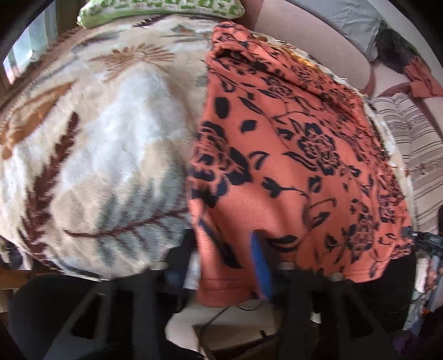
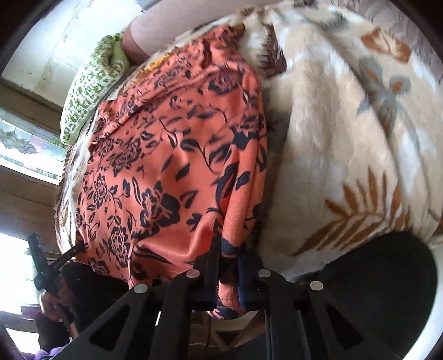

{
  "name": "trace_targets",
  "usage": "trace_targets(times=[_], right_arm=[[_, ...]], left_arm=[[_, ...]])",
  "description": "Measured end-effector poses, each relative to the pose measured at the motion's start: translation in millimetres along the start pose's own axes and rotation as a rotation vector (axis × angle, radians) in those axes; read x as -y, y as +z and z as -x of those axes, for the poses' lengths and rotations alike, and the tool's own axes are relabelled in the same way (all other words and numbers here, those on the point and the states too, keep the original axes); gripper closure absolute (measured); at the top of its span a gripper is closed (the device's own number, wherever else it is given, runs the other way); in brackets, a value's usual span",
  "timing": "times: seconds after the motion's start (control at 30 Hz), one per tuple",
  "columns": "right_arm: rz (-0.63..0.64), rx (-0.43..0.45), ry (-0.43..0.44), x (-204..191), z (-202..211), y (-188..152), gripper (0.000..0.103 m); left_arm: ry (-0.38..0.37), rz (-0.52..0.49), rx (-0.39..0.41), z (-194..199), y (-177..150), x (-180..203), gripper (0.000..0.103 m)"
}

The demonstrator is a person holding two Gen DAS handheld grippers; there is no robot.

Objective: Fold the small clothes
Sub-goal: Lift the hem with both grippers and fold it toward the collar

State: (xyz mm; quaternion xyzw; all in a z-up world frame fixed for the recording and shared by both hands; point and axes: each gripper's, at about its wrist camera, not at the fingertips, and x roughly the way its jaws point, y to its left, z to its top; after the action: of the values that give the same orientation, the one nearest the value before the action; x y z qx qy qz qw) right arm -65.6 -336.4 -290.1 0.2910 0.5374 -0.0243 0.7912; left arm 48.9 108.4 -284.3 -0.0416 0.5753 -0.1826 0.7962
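An orange garment with a dark floral print [image 1: 290, 155] lies spread over a cream leaf-patterned blanket [image 1: 110, 124]. My left gripper [image 1: 243, 265] is shut on the garment's near hem; one blue-padded finger [image 1: 260, 265] shows against the cloth. In the right wrist view the same garment [image 2: 166, 171] lies left of centre on the blanket [image 2: 346, 138]. My right gripper [image 2: 228, 265] is shut on the garment's near corner, with cloth bunched between the jaws. The other gripper [image 2: 41, 263] shows at the lower left, at the garment's other corner.
A green-and-white patterned pillow [image 1: 160, 8] lies at the blanket's far end; it also shows in the right wrist view [image 2: 91, 88]. A pinkish sofa back [image 1: 318, 33] holds grey and dark cloths. A striped fabric [image 1: 415, 155] lies on the right. A window [image 2: 25, 144] is at the left.
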Motion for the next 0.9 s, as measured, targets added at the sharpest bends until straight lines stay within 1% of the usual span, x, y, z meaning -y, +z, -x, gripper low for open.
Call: trace_targets(times=[0.07, 0.1, 0.13, 0.17, 0.2, 0.27, 0.33, 0.37, 0.43, 0.47, 0.57, 0.67, 0.7, 0.77, 0.8, 0.87, 0.9], right_arm=[[-0.009, -0.002, 0.008, 5, -2, -2, 0.089], [-0.013, -0.002, 0.011, 7, -3, -3, 0.089], [-0.023, -0.004, 0.002, 10, -5, -3, 0.086], [-0.032, -0.010, -0.005, 12, -9, -3, 0.084], [-0.039, -0.018, -0.009, 15, -11, -4, 0.082], [-0.045, -0.032, 0.001, 19, -17, -7, 0.082], [-0.022, -0.022, 0.032, 16, -19, -9, 0.081], [-0.003, -0.011, 0.035, 13, -19, -10, 0.084], [0.026, -0.001, 0.039, 7, -14, -12, 0.094], [0.033, 0.007, 0.052, 4, -10, -11, 0.094], [0.020, 0.052, 0.135, 3, 11, -8, 0.095], [-0.026, 0.129, 0.279, 8, 40, 1, 0.095], [-0.034, 0.158, 0.318, 8, 49, 4, 0.095], [-0.066, 0.212, 0.422, 12, 66, 11, 0.095], [-0.085, 0.226, 0.465, 13, 70, 14, 0.095], [-0.122, 0.275, 0.564, 18, 79, 21, 0.095], [-0.136, 0.302, 0.605, 21, 83, 24, 0.095]], left_arm=[[0.006, -0.010, 0.012, -1, 2, 3, 0.055], [0.009, -0.012, 0.017, -2, 3, 4, 0.064], [0.020, -0.013, 0.027, -2, 4, 4, 0.071], [0.024, -0.017, 0.032, -1, 5, 5, 0.084], [0.019, -0.019, 0.035, -1, 6, 4, 0.090], [-0.004, -0.004, 0.037, -1, 7, 1, 0.093], [-0.018, 0.007, 0.038, 0, 8, -2, 0.095], [-0.026, 0.008, 0.041, 1, 8, -3, 0.095], [-0.057, 0.002, 0.050, 4, 8, 0, 0.095], [-0.072, -0.005, 0.049, 6, 9, 0, 0.095], [-0.086, -0.006, 0.007, 1, 13, -1, 0.090], [-0.102, 0.025, -0.010, -4, 14, -9, 0.090], [-0.105, 0.033, -0.006, -4, 14, -11, 0.093], [-0.130, 0.038, 0.007, -1, 13, -13, 0.096], [-0.150, 0.042, 0.016, 1, 13, -12, 0.097], [-0.248, 0.064, 0.055, 11, 15, -14, 0.097], [-0.285, 0.070, 0.074, 16, 17, -15, 0.097]])
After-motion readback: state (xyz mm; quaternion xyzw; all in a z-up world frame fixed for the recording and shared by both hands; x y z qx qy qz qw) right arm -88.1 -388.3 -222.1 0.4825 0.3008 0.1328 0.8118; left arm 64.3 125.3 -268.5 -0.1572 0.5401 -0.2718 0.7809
